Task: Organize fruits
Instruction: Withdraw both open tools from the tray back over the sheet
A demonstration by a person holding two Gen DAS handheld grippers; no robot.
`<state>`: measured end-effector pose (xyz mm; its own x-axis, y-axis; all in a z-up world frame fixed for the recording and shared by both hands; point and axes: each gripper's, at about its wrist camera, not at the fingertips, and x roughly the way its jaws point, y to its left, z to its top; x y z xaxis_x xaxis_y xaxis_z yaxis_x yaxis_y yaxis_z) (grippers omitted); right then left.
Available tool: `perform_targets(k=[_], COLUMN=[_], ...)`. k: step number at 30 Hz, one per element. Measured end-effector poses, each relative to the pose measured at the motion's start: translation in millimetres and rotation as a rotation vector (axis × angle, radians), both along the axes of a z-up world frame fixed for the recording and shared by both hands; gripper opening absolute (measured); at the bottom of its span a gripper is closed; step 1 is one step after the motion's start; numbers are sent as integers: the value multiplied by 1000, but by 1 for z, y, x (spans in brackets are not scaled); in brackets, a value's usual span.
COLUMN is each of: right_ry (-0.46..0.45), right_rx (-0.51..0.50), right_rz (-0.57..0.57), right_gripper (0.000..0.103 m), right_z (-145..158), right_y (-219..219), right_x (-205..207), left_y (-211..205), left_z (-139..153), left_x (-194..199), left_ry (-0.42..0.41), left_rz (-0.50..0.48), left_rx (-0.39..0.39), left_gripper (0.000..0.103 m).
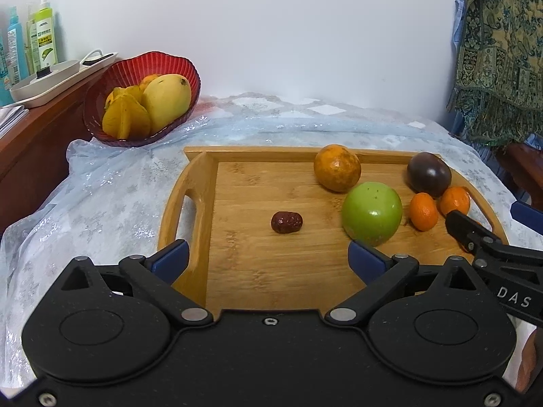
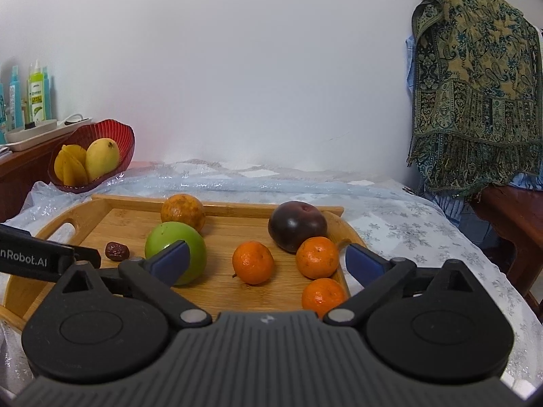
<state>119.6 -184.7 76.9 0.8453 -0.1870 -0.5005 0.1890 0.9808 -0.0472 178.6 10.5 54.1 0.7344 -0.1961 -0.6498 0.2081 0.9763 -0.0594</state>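
Seven loose fruits lie on a bamboo tray (image 2: pixel 278 211) set on a desk (image 2: pixel 400 224) draped in a pale snowflake-print cloth: a green apple (image 2: pixel 181 244), a speckled orange (image 2: pixel 183 211) at the far rim, a dark purple plum (image 2: pixel 297 225), three mandarins (image 2: pixel 253 262) grouped toward the tray's right side, and one small dried red date (image 1: pixel 286 221) alone near the middle. The left hand-held gripper (image 1: pixel 268 259) hovers over the tray's near edge, jaws spread wide and released, the date ahead between its blue pads (image 1: pixel 169 260). The right hand-held gripper (image 2: pixel 266 261) is likewise spread and holds nothing, its pads flanking two of the mandarins, with the apple just behind its left finger. Beyond the tray's far left corner, a ribbed red bowl (image 1: pixel 185 66) already holds a yellow mango (image 1: pixel 166 100) and a starfruit (image 1: pixel 126 118). Bottles (image 1: pixel 45 39) stand on a wooden cabinet (image 1: pixel 30 135) at left; a paisley shawl (image 2: pixel 475 101) hangs at right.
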Motion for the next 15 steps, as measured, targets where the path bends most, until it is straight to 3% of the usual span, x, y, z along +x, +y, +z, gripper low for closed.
perform_targets(k=[15], right_ry=[-3], right_rx=[28], right_rz=[-25], right_gripper=[103], right_z=[4], right_y=[-4], right_x=[-31], left_y=[11], left_z=[6], left_x=[-26], left_ry=[-14], left_rz=[7], left_rx=[-33], left_gripper=[101])
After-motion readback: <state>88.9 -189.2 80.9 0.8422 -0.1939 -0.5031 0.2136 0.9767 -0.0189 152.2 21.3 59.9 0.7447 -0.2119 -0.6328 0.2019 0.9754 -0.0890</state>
